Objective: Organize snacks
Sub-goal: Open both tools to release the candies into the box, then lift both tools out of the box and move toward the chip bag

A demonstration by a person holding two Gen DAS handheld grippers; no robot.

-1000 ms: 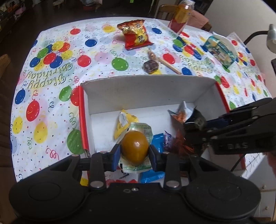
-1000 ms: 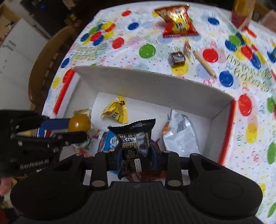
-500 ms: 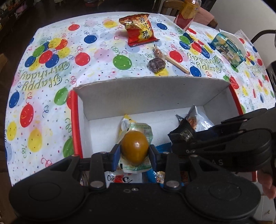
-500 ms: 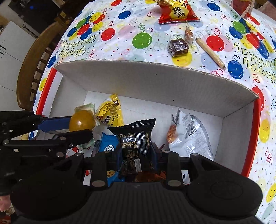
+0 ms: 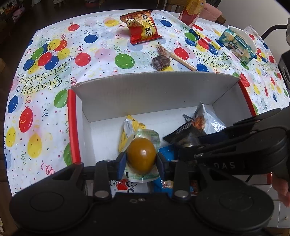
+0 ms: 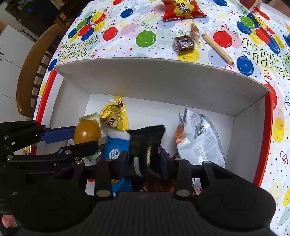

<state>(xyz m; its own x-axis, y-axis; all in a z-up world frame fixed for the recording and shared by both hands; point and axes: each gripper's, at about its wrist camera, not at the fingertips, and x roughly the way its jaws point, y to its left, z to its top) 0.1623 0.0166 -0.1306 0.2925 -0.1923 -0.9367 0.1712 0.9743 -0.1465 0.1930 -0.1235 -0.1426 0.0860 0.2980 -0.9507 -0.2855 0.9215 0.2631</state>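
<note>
My left gripper (image 5: 141,159) is shut on a packaged brown egg (image 5: 141,157), held low over the near left part of the white cardboard box (image 5: 145,90). The right gripper (image 6: 145,159) is shut on a black snack packet (image 6: 146,145), also inside the box (image 6: 163,79), right beside the egg (image 6: 87,131). In the box lie a yellow candy bag (image 6: 114,116), a silver snack bag (image 6: 201,138) and a blue packet (image 6: 116,150). On the tablecloth beyond the box sit a red snack bag (image 5: 143,27), a brown wrapped sweet (image 5: 161,62) and a stick snack (image 5: 183,60).
A balloon-print tablecloth (image 5: 45,72) covers the table. A green-blue packet on a white plate (image 5: 237,45) and a red-orange canister (image 5: 192,10) stand at the far right. A wooden chair (image 6: 30,76) is at the table's left edge. Part of a hand (image 5: 281,185) shows at right.
Both grippers have moved forward and lower into the box with their snacks still held. The box looms larger in both views.
</note>
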